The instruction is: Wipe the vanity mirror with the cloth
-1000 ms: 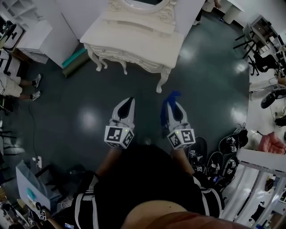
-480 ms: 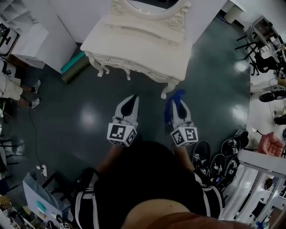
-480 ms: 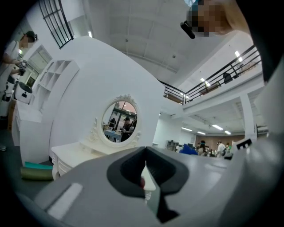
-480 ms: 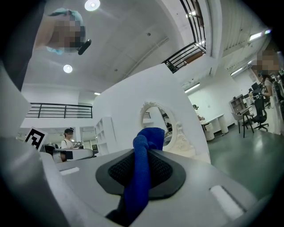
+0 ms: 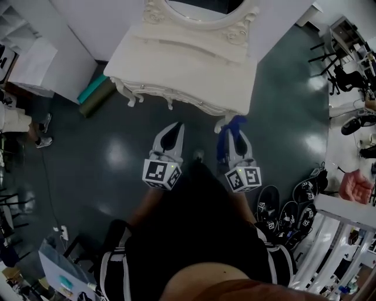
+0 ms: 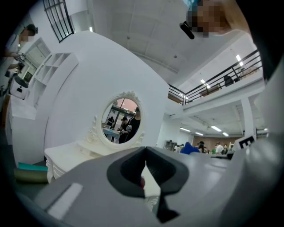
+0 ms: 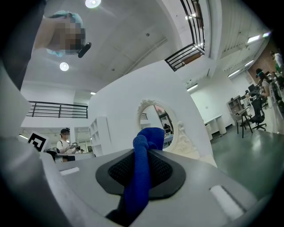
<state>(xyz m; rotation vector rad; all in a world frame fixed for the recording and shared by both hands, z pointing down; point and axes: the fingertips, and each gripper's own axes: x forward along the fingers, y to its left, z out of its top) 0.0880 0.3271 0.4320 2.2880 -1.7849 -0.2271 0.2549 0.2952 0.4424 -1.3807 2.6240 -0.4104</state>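
A dark, glossy floor [image 5: 111, 164] spreads under the person, with light glare on it. Ahead of both sets of jaws stands a white carved bench [image 5: 188, 64] against a white wall panel. The oval vanity mirror [image 5: 200, 7] rises at its far edge, well beyond the jaw tips. In the left gripper view the mirror [image 6: 120, 117] sits above and a little left of the jaws, and figures show in the glass. In the right gripper view it [image 7: 160, 122] lies just past the top of the cloth. Off to the left of the left jaws, a teal roll [image 5: 94, 88] and a darker roll lie on the floor by the bench's leg. White open shelving [image 6: 46, 68] stands further left.

Both grippers are held level, side by side, pointing at the bench's front edge. The left gripper [image 5: 171, 130] has its jaws brought together at the tips with nothing between them. The right gripper [image 5: 231, 134] has its jaws clamped on the blue cloth [image 7: 142, 173]. The cloth is bunched into a strip that runs up between the pads and pokes out past the tips [image 5: 236, 122], close to the bench's front right leg [image 5: 221, 124].
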